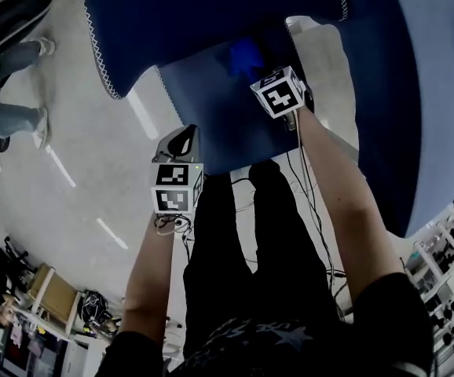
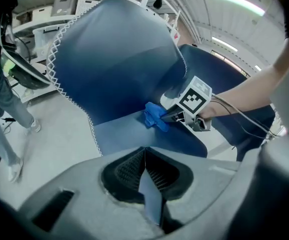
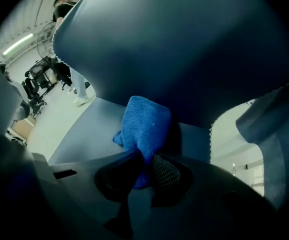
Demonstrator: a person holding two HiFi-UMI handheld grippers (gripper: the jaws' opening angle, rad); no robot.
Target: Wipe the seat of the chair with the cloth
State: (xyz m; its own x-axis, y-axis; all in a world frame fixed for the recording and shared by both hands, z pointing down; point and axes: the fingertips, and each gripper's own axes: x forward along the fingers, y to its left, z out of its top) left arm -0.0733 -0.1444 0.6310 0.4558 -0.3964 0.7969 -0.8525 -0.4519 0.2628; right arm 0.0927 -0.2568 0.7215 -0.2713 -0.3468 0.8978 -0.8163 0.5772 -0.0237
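Observation:
A blue chair stands before me, its backrest (image 1: 211, 14) upright and its seat (image 1: 211, 108) below it. A small bright blue cloth (image 1: 244, 56) rests on the seat close to the backrest. My right gripper (image 1: 257, 71) is shut on the cloth (image 3: 144, 124) and holds it down against the seat (image 3: 84, 134). My left gripper (image 1: 186, 137) hovers off the seat's front left edge, shut with nothing in it. In the left gripper view, its jaws (image 2: 144, 170) point at the seat (image 2: 129, 134), the cloth (image 2: 154, 116) and the right gripper (image 2: 170, 115).
A second blue chair (image 1: 423, 93) stands close on the right. Someone's legs in jeans (image 1: 7, 112) are at the far left on the grey floor. Cables (image 1: 309, 183) hang from my right gripper. Shelves with boxes (image 2: 59, 9) lie behind the chair.

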